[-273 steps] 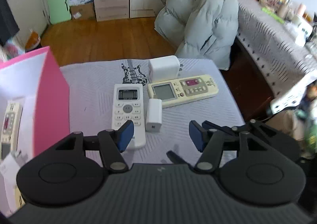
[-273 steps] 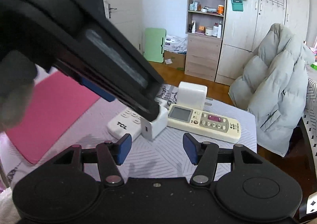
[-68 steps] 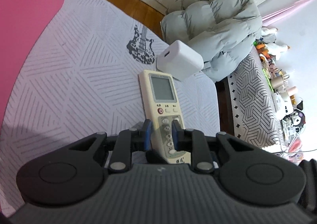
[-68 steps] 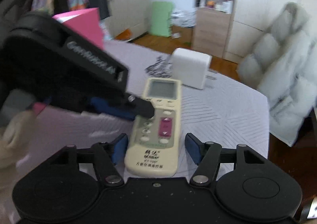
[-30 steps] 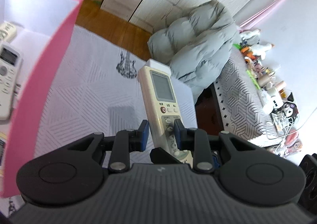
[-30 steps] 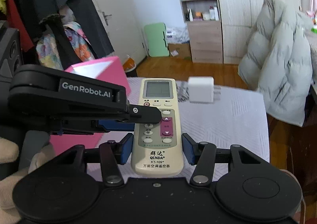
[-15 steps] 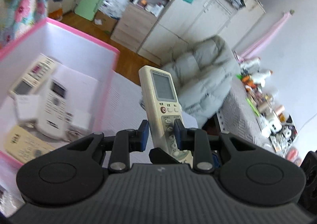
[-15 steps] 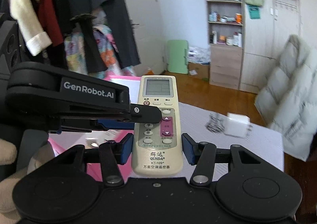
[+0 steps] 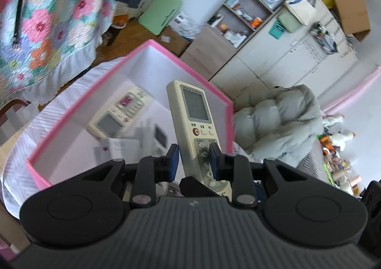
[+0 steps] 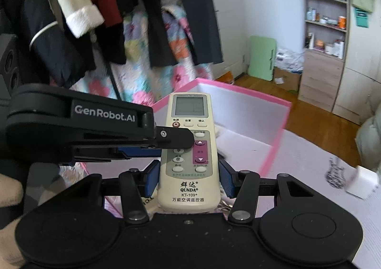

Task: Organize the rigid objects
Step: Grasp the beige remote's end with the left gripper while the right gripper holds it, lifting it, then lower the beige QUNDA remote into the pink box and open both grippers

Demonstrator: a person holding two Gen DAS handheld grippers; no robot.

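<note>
While the left gripper (image 9: 194,158) is clamping the cream remote (image 9: 195,126) above the pink box (image 9: 133,53), with the right gripper (image 10: 188,177) barely bracketing it, lowering it flat is looking wisest.

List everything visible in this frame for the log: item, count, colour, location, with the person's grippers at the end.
Held remote: 1, cream, gripped above the box.
Box: 1, pink outside and white inside, on the table.
Remotes in box: at least 2, cream and white, lying on the box floor; blurred.
Charger: 1, white, on the tablecloth at right.
Tablecloth: 1, pale lilac with a guitar print.
Puffer jacket: 1, grey-green, behind the table.
Hanging clothes: several, dark, red and floral, at left.
Shelf unit: 1, wood, far wall.
Left gripper: shut on the held remote.
Right gripper: open, fingers either side of the remote, apparently not touching.
</note>
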